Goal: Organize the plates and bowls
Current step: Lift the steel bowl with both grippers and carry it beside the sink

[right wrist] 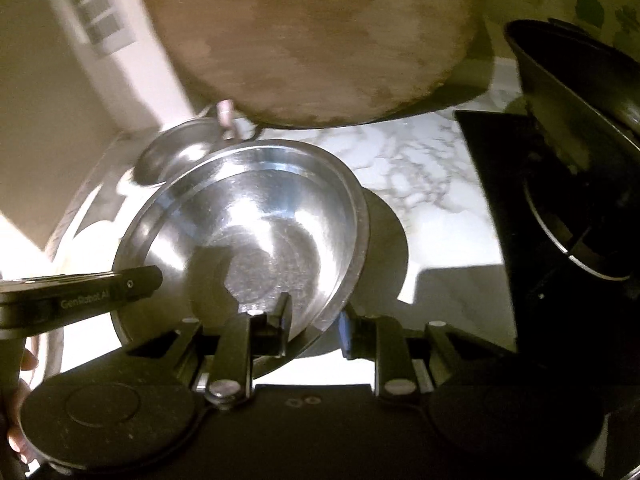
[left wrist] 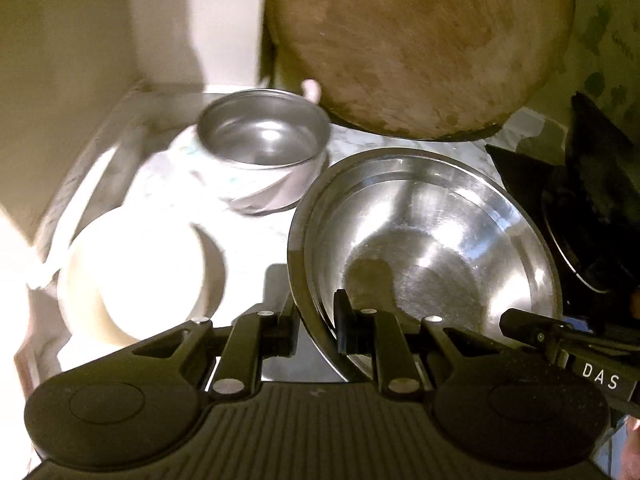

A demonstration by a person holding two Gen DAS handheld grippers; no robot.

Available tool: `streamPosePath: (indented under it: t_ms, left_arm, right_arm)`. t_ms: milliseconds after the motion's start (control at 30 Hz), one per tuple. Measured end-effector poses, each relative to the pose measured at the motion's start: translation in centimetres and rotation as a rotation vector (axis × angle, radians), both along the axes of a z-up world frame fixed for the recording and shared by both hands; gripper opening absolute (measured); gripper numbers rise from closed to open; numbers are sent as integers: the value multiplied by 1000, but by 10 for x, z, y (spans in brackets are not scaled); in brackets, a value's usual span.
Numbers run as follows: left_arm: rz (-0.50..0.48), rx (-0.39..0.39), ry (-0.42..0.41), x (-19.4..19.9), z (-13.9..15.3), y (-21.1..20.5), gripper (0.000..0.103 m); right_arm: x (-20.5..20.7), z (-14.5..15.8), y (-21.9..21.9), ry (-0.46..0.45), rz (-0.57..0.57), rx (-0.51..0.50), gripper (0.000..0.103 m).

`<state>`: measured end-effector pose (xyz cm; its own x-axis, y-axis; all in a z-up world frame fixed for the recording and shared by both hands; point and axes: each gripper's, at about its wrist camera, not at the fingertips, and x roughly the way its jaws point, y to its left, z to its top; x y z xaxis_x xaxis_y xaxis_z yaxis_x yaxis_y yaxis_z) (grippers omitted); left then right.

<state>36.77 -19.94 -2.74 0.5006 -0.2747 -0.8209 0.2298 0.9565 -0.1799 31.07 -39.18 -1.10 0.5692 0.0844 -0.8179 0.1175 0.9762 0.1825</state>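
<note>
A large steel bowl sits between both grippers; it also shows in the right wrist view. My left gripper straddles its left rim, one finger inside, one outside. My right gripper straddles its right rim the same way. Both look closed on the rim, and the bowl looks tilted above the marble counter. A smaller steel bowl sits on a white patterned plate behind. A white bowl lies at the left.
A round wooden board leans against the wall at the back, also in the right wrist view. A black stove with a dark pan stands at the right. A cream wall bounds the left.
</note>
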Motion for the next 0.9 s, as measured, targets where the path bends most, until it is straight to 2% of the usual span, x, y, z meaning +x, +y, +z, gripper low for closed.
streamPosePath:
  t_ms: [400,600,900]
  left_arm:
    - [201,35,-18,-85,23,96,16]
    - [318,47,6,-127,24,146,16]
    - [457,57,37,-188,12,198,17]
  right_arm:
    - [-41,20,89,-15,240,20,24]
    - [-59,19,137,9,373,40,24]
    - [-89,8,190,53,540,39,24]
